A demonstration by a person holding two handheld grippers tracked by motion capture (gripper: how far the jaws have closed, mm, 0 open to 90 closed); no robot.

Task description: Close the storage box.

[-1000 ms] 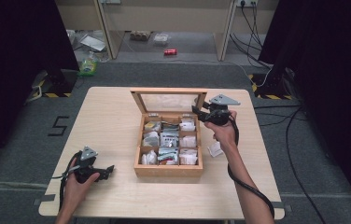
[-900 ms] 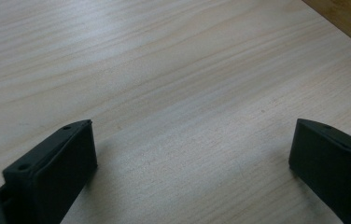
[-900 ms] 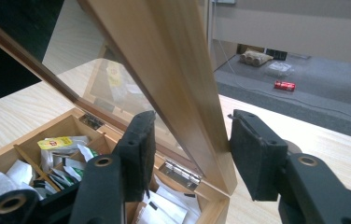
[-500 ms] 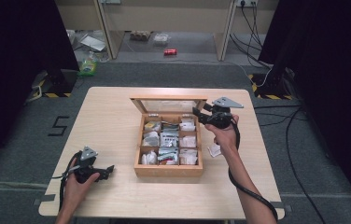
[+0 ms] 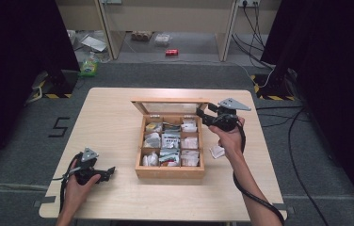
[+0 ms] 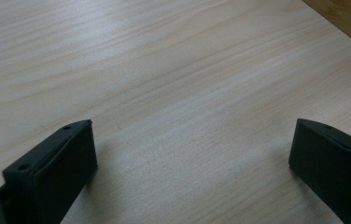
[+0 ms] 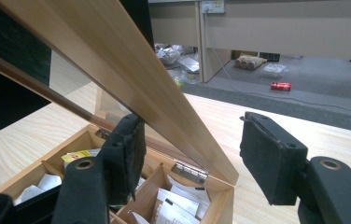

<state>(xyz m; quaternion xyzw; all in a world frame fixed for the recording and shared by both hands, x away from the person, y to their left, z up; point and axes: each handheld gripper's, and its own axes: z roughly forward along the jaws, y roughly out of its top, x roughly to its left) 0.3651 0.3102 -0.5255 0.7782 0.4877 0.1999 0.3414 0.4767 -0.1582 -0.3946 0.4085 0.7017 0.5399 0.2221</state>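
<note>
A wooden box (image 5: 169,172) with several compartments of tea packets (image 5: 170,141) stands mid-table, its glass-paned lid (image 5: 170,100) raised at the back. My right gripper (image 5: 203,113) is at the lid's right end. In the right gripper view the lid's wooden frame (image 7: 164,107) runs between the jaws of the right gripper (image 7: 192,154). The jaws have just been opening, and a gap shows between the frame and the right-hand pad. My left gripper (image 5: 110,172) rests open on the table at the front left, with bare wood between the jaws of the left gripper (image 6: 192,154).
A small white packet (image 5: 217,151) lies on the table just right of the box. The table's front edge (image 5: 165,217) is close to the left hand. Beyond the table, a red can (image 5: 172,52) and clutter lie on the floor.
The lid's top edge sits a little lower in the high view than a second ago. The right hand has shifted only slightly at the lid. The left hand has kept still.
</note>
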